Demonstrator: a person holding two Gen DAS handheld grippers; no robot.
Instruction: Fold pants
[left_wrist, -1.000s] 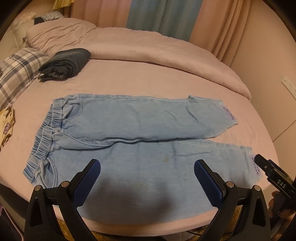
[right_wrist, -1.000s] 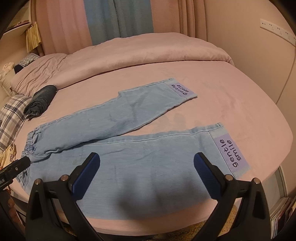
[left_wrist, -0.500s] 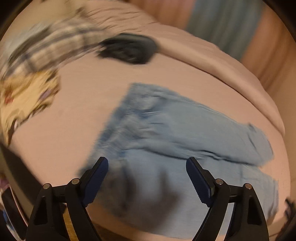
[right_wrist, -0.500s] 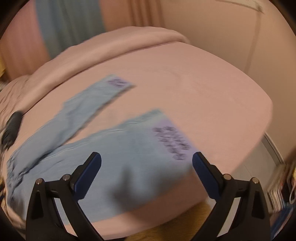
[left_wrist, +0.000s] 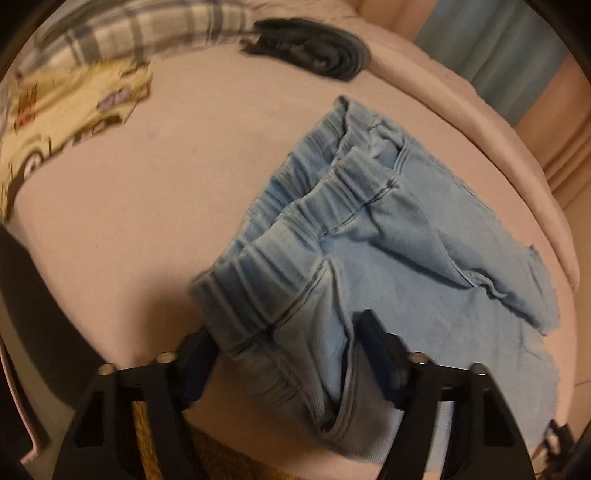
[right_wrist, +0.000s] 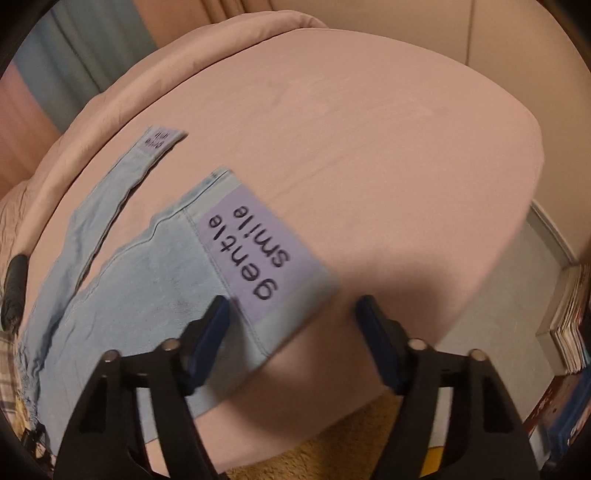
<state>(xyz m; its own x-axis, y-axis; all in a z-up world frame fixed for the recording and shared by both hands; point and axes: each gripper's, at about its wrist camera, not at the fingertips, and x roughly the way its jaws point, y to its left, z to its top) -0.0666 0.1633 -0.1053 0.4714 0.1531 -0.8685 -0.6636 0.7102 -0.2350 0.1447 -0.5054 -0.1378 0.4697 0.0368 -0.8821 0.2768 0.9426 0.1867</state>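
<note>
In the left wrist view, the far left holds a yellow printed cloth lying on the pink bed sheet, with a grey plaid pillow above it along the top edge. Just right of the plaid, a dark folded garment sits at the foot of the bunched pink duvet, and a teal curtain hangs behind between pink drapes. The light blue pants lie flat on the sheet, elastic waistband toward the camera. The left gripper has its jaws spread wide on either side of the waistband's near corner, with the denim lying between the blue pads; whether the pads touch the cloth cannot be told.

In the right wrist view, the pants run in from the left, the two legs well apart at their ends, each with a lilac hem patch; the near one reads "gentle smile". The right gripper is likewise spread, straddling the near leg's hem corner, its left pad over the denim and its right pad over bare sheet. Farther right the mattress edge drops to a pale floor, a beige wall rises behind, and a stack of books or magazines stands at the far right
</note>
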